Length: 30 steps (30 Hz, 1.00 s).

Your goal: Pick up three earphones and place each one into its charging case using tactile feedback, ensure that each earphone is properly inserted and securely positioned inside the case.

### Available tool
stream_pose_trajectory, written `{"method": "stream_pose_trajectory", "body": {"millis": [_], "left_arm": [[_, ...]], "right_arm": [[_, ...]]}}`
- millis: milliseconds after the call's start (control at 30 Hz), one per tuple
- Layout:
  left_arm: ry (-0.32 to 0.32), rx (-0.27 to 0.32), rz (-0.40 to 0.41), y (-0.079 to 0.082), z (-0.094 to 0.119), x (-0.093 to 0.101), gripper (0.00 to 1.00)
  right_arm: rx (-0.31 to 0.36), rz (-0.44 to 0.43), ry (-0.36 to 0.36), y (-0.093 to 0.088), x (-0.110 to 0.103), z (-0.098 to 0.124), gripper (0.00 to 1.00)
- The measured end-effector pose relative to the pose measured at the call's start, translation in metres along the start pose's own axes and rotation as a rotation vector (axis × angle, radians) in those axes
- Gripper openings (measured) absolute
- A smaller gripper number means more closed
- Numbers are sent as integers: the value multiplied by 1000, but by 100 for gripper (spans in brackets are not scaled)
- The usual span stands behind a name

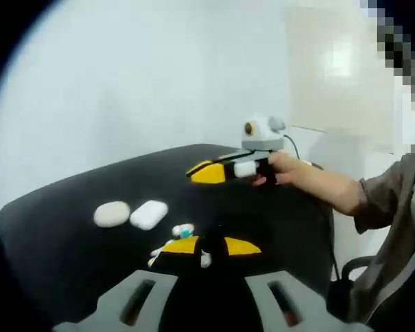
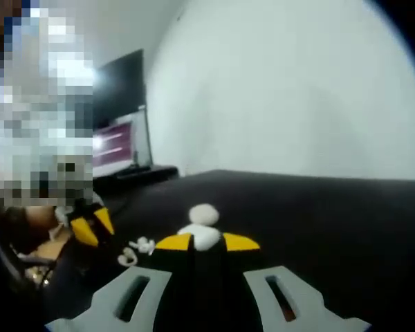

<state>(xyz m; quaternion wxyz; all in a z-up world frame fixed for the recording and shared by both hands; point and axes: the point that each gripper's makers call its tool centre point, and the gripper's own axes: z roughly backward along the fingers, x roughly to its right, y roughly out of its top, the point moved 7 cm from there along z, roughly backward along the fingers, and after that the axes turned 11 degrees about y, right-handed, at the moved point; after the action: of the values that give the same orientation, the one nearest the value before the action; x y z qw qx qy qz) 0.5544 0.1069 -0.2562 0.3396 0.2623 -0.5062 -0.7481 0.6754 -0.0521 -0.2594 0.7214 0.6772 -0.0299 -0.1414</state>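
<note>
Two closed cases lie side by side on the black table (image 1: 69, 228): a beige case (image 1: 111, 214) and a white case (image 1: 149, 214), touching or nearly so. Loose earphones (image 1: 182, 230) lie just in front of them, near the left gripper (image 1: 209, 246), whose yellow tips stand apart with nothing between them. The right gripper (image 2: 207, 242) is also parted and empty, its tips just short of the white case.

The earphones look small, light, hard and glossy, so they would likely slip or skitter if pinched off-centre. A hold across the stem or the body's widest part, with gentle pressure, seems safest. The cases look light too, and may slide when pressed unless steadied.

The left gripper view shows the right gripper from outside, held in the person's hand (image 1: 290, 171) over the table's far side, and an earphone with a bluish mark. The right gripper view shows a white earphone (image 2: 140, 245) with its stem, lying left of the tips, and a lit screen (image 2: 114, 146) behind; blur hides finer detail.
</note>
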Motion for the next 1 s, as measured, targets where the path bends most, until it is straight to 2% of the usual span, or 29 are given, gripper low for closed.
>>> {"method": "stream_pose_trajectory", "body": {"millis": [267, 467, 633, 867, 1000], "left_arm": [[-86, -115, -134, -2, -30, 35, 10], [-130, -146, -176, -3, -41, 53, 10], [-109, -165, -222, -3, -49, 54, 10], [-110, -174, -217, -8, -49, 53, 11], [-111, -139, -177, -4, -40, 48, 20]], "right_arm": [[-7, 0, 7, -2, -2, -2, 17], [2, 0, 9, 0, -2, -1, 17], [1, -2, 10, 0, -3, -2, 17], [-12, 4, 15, -1, -3, -3, 17], [-3, 1, 11, 0, -3, -2, 17]]}}
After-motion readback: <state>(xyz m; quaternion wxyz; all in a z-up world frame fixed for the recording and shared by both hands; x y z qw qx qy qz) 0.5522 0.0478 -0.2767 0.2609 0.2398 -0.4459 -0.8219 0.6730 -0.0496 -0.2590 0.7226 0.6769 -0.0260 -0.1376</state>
